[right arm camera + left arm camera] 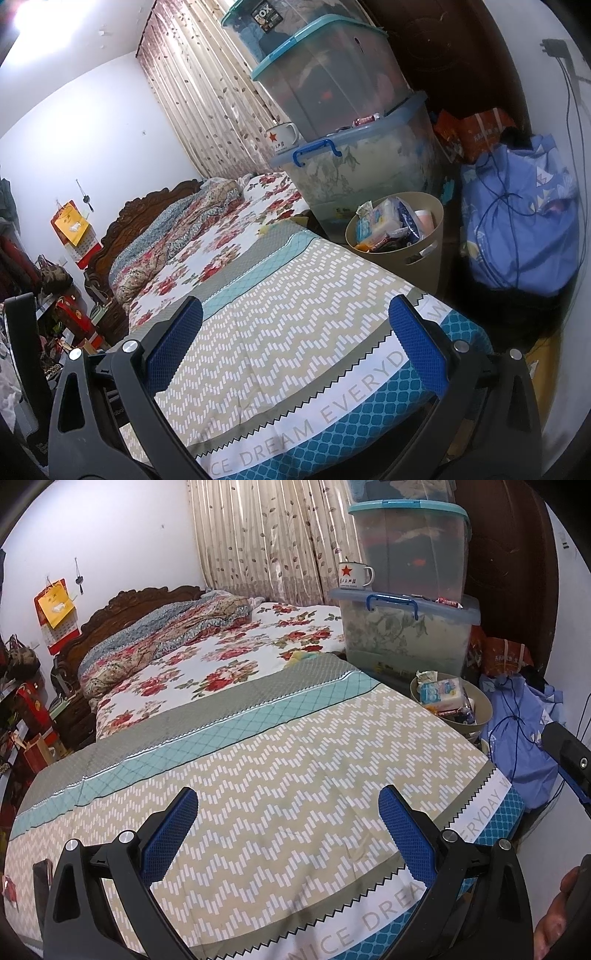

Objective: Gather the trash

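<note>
Left gripper [288, 834] and right gripper [295, 343] both spread wide, holding nothing, above bed [280, 314]; full bin [421, 254] beside bed.

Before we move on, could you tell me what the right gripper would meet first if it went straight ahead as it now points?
Probably the zigzag-patterned beige bedspread: the open right gripper points along the bed, empty. Depth is unclear.

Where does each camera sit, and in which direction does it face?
Left wrist: on the left gripper, over the zigzag-patterned bedspread, facing the carved wooden headboard; its open blue-padded fingers and a fingertip show.
Right wrist: on the right gripper, open, facing the same way, tilted.
Both share the beige round bin and the stacked clear plastic boxes.
</note>
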